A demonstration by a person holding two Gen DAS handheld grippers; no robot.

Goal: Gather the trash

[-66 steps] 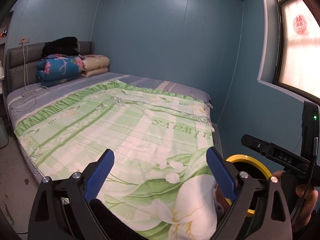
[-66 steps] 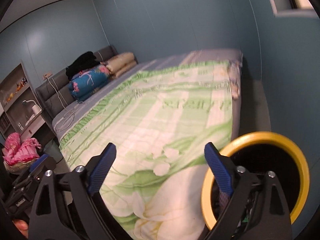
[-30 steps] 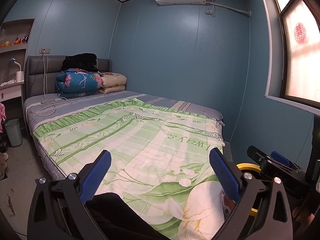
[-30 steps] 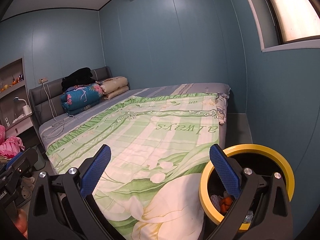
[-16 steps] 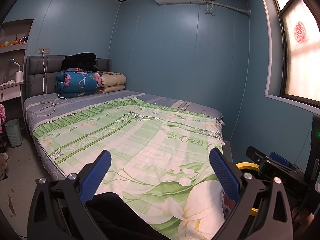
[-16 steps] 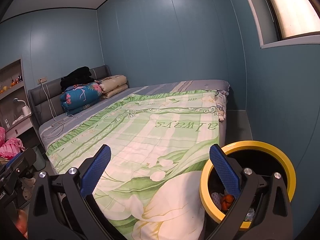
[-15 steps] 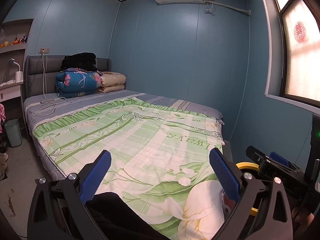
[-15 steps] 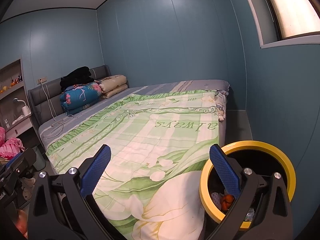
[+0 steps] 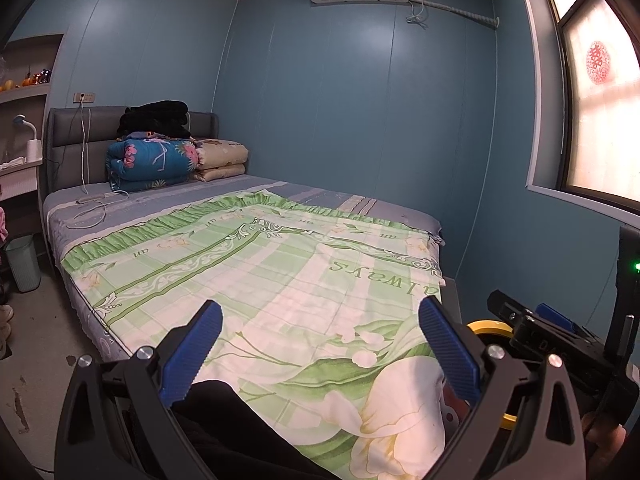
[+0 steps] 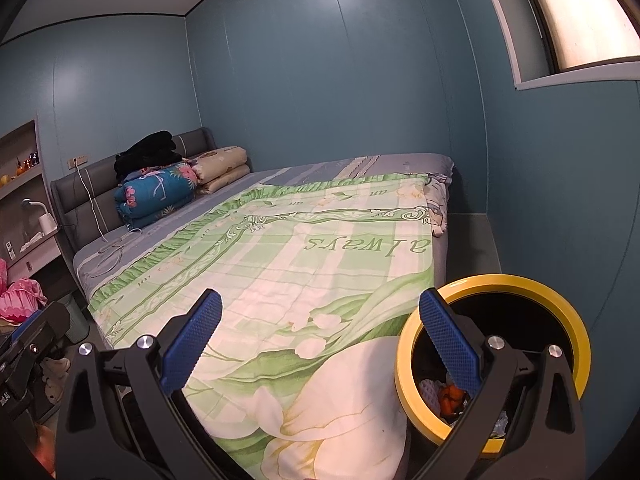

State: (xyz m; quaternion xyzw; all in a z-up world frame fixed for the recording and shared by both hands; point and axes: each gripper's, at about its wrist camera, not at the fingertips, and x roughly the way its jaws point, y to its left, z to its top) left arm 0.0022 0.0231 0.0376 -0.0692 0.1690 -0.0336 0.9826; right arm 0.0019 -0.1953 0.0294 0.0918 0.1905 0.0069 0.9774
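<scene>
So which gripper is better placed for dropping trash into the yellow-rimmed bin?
Right, probably. The right gripper is open directly beside the bin; the left gripper sits farther away.

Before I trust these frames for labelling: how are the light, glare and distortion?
Left wrist view: the frosted window is blown out, the blue walls bow with fisheye, and the green floral quilt is sharp. Right wrist view: dim, the window glares, and the contents of the yellow-rimmed black bin are shadowed.
</scene>
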